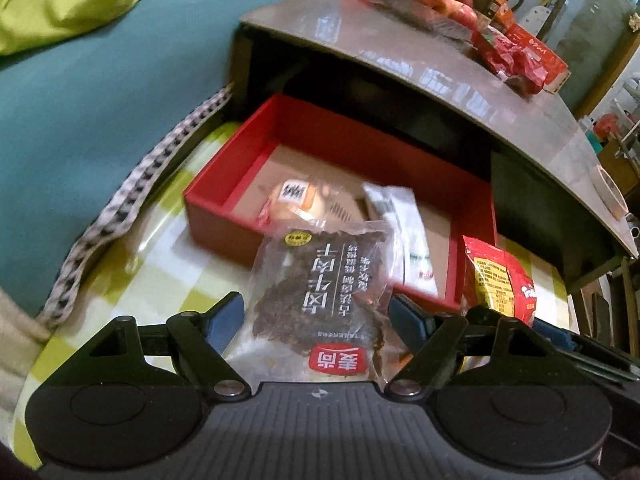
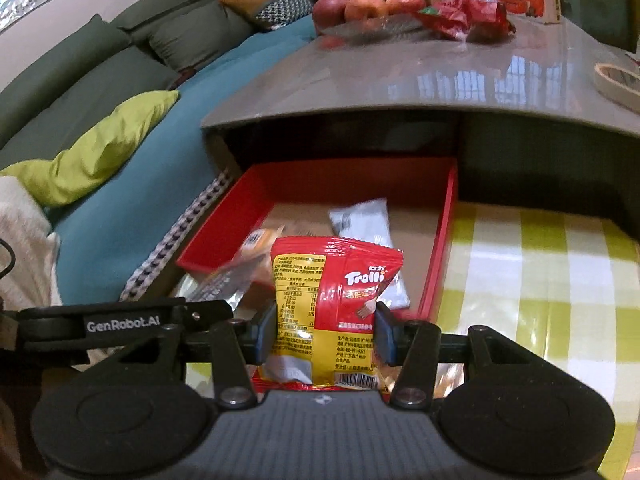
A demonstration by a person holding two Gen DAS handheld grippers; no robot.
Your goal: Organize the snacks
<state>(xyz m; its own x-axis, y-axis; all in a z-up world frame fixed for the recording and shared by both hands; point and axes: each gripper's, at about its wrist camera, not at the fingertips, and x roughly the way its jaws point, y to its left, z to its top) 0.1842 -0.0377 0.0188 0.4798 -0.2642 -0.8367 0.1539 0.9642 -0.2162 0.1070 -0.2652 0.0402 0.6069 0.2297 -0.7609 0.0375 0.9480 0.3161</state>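
Between the blue pads of my left gripper [image 1: 316, 320] hangs a clear packet of dried beef [image 1: 320, 300] with white Chinese lettering and a red logo at its lower end. Its edges lie against both pads, so I read the jaws as pinching it, though the blur keeps me from being sure how firmly.

My right gripper [image 2: 325, 330] is squeezed onto a red and yellow Trolli gummy bag [image 2: 336, 300], one pad pressed to each side, the bag standing upright between them.

Both packets are held over the near edge of a shallow red box [image 1: 224, 184] with a brown cardboard floor. It sits on a green and white checked cloth [image 2: 540, 280], its far end tucked under a glossy grey table top [image 2: 400, 80]. Inside the box lie an orange-tinted packet [image 1: 292, 200] and a white packet [image 1: 404, 224].

On the table top are red apples [image 2: 364, 6] in a dish and red snack wrappers [image 2: 468, 16]. To the left, a teal sofa [image 1: 100, 100] carries a lime green cushion [image 2: 100, 148].
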